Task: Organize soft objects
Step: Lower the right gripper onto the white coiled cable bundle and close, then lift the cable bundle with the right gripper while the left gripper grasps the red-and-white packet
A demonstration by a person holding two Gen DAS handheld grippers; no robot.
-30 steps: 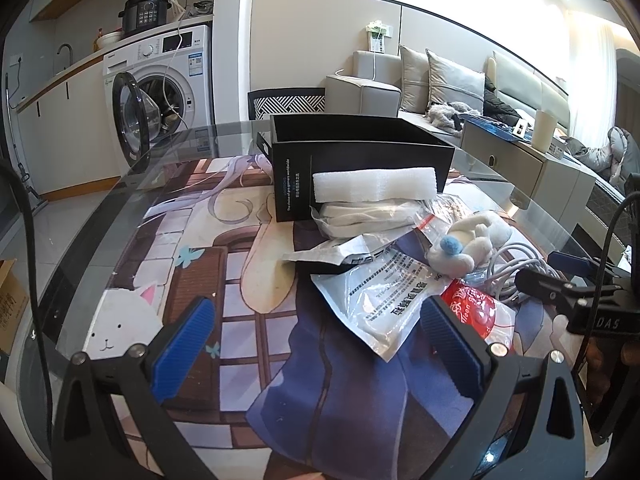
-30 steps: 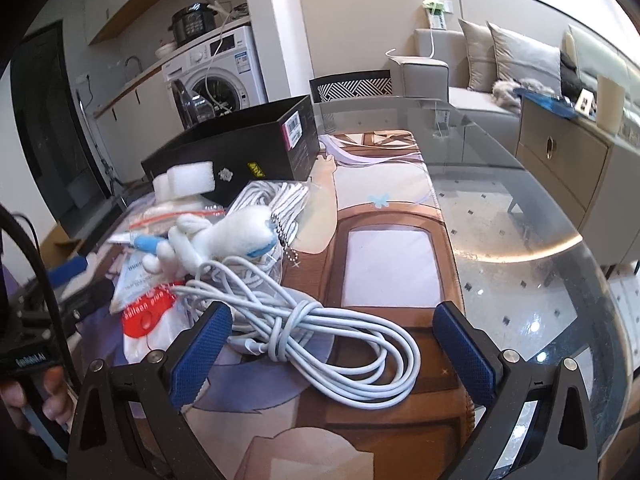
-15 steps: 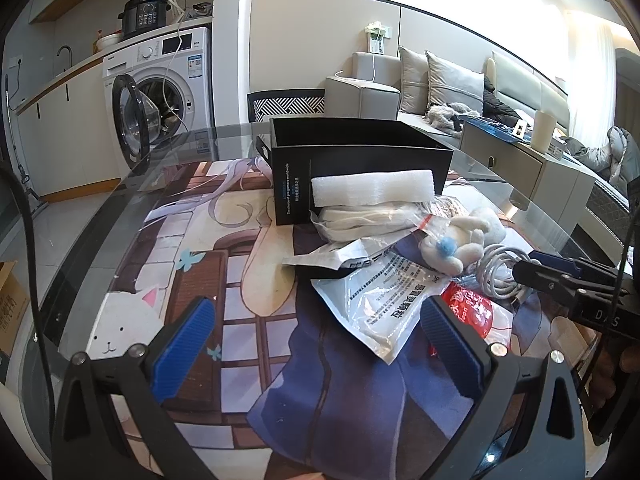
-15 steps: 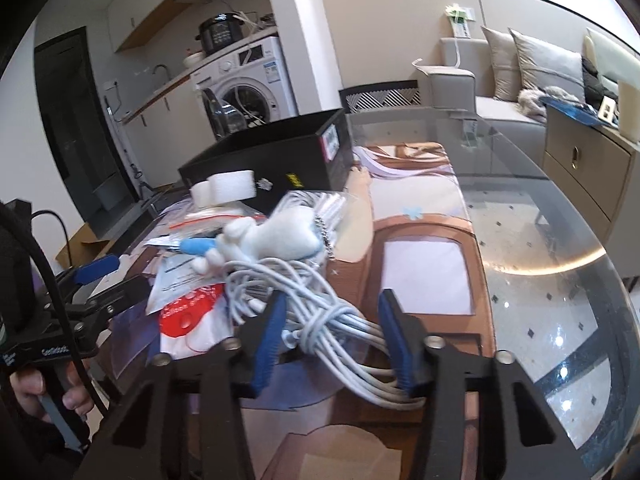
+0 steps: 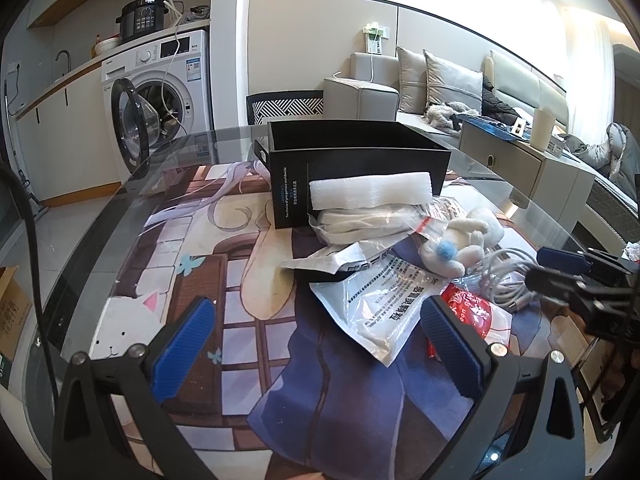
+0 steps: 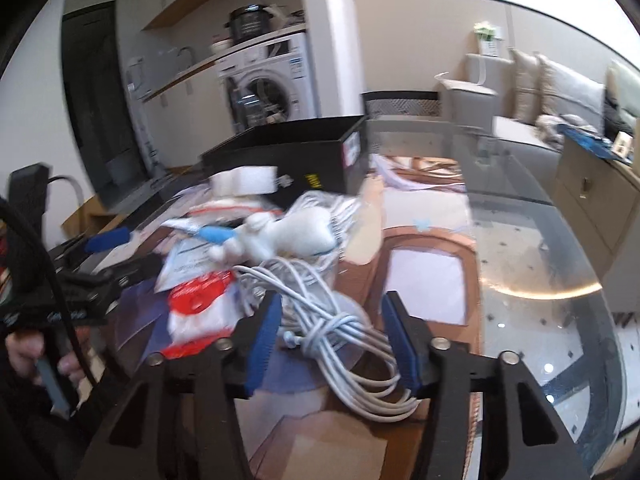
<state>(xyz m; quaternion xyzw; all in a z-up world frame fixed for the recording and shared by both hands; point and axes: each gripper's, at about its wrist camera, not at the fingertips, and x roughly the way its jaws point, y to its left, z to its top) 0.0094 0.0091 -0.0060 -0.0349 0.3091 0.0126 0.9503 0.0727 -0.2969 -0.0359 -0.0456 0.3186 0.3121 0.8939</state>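
Our right gripper (image 6: 326, 338), whose jaws have just been reopening astride the white cable bundle (image 6: 340, 320) without pinching, has rolled slightly; our left gripper (image 5: 316, 340) waits wide open.

one black box (image 5: 356, 156), one plush toy (image 5: 460, 240), two claws (image 5: 320, 344)

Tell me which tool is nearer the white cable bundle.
Right. The right tool straddles the white cable bundle; the left tool hangs open over the printed mat, with the bundle off to its right.
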